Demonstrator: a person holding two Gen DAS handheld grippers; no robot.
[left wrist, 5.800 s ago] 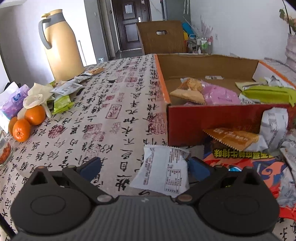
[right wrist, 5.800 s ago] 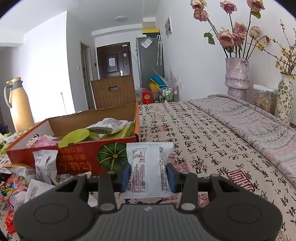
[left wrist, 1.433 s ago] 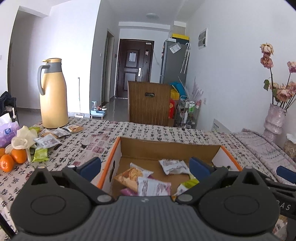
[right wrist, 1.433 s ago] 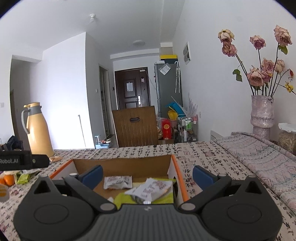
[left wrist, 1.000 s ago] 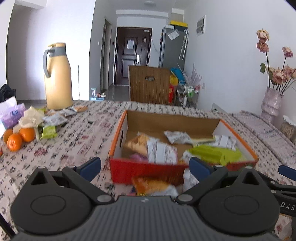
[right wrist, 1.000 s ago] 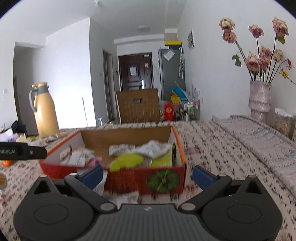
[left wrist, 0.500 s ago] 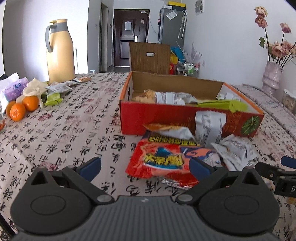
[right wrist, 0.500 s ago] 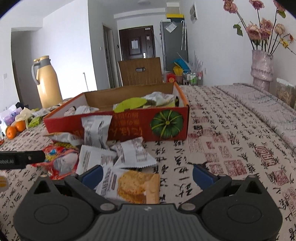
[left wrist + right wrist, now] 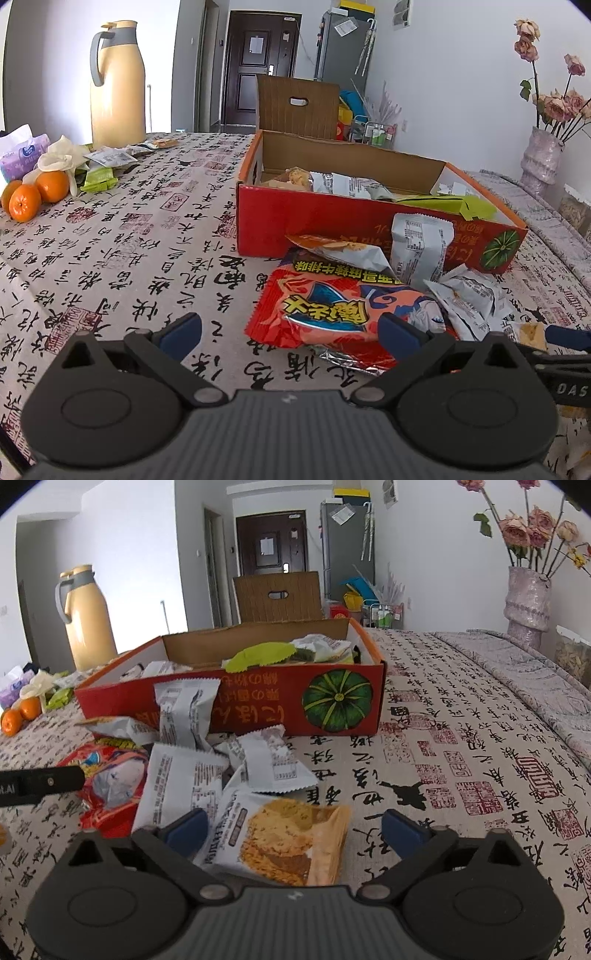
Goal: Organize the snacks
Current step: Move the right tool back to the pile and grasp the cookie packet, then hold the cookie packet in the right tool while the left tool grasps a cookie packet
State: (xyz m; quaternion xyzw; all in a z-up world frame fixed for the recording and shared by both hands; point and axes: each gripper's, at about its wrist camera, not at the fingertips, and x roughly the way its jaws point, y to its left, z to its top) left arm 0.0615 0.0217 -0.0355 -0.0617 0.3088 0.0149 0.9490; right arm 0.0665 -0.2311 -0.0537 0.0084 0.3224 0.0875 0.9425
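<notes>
1. The right gripper [image 9: 293, 829] sits low over the biscuit packet [image 9: 280, 840]; its jaws are closing, the packet between them, the pads apparently not pressing it yet.
2. The left gripper [image 9: 290, 332] has its fingers wide apart, holding nothing, its right finger over the red snack bag [image 9: 332, 310].
3. Beyond lie loose white packets [image 9: 184, 786] on the tablecloth [image 9: 461, 775], just in front of the red box [image 9: 258, 705], which already holds several snacks.
4. Judged step: picking up the next snacks. The right needs to finish closing on the packet, then lift it over the box wall; the left must close on the bag.
</notes>
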